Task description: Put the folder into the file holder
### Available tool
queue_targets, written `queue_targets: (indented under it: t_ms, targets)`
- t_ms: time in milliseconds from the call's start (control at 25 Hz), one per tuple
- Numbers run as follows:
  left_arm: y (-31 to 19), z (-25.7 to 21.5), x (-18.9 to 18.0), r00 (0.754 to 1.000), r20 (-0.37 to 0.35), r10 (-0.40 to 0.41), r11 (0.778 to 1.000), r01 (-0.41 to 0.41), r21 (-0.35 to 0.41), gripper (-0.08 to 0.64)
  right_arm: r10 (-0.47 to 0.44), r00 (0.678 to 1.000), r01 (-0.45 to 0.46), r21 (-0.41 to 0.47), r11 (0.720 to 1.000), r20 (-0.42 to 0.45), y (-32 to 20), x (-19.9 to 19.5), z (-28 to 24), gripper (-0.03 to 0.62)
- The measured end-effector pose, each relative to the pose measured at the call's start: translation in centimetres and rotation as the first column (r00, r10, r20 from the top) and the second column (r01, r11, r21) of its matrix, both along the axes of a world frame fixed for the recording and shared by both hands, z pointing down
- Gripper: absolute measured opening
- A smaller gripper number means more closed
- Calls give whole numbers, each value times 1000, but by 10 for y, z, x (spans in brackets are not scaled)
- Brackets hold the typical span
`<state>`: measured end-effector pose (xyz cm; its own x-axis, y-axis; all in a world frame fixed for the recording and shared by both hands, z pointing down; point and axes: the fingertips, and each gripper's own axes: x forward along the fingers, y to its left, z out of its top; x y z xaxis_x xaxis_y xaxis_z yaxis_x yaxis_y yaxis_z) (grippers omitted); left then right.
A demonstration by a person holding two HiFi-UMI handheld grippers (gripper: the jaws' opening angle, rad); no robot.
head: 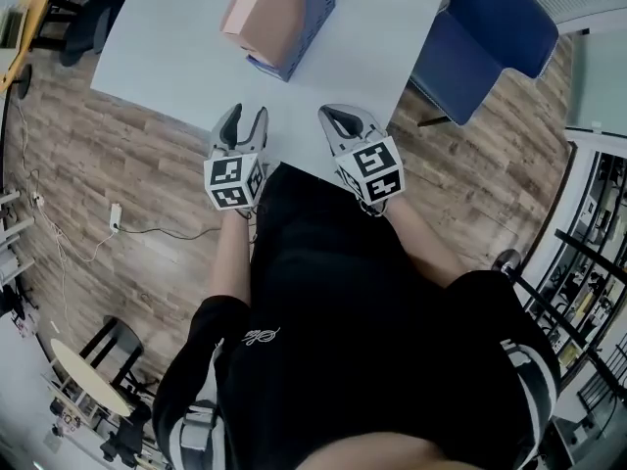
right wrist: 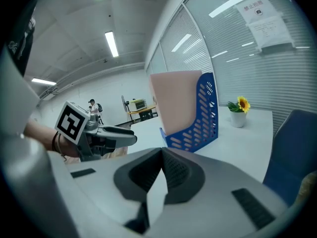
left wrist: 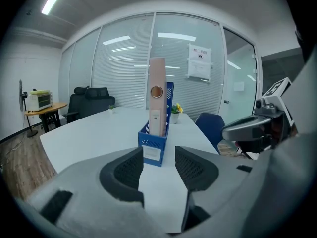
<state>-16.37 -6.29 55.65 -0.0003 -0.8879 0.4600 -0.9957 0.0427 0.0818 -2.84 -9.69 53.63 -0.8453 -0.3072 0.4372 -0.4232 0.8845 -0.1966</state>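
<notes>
Folder [head: 260, 8] stands in the blue holder [head: 318, 13] on the table [head: 176, 57]. Left claw [head: 247, 117] gapes empty, right claw [head: 335, 117] is pinched closed.

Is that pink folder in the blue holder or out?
In: the folder stands upright inside the holder, its top rising above the blue walls.

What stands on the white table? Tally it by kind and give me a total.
Pink lever-arch folder: 1
Blue file holder: 1
Potted yellow flower: 1
Total: 3
</notes>
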Motion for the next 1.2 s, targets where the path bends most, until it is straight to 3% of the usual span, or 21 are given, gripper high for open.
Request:
queue_targets:
  t_ms: [360,760,920,1080,1200]
  targets:
    - [34,15,0,996,-84,-6,999,3,-34,207,3,1000,-2,16,1000,-27,24,-18,5,5]
    - [87,11,-30,983,-167,82,996,-86,-15,193,154,987,-148,92,985,-56,76,-59,-8,5]
    - [113,-7,-33,968,-190,162,987,-161,21,96,260,964,-252,127,959,-53,102,-67,-18,5]
    - [129,-18,-40,965,-184,189,982,-184,43,9,307,950,-294,163,942,-63,120,-73,-28,5]
    - [132,-30,-44,964,-186,192,981,-183,66,-2,318,946,-301,192,934,-64,128,-73,-41,5]
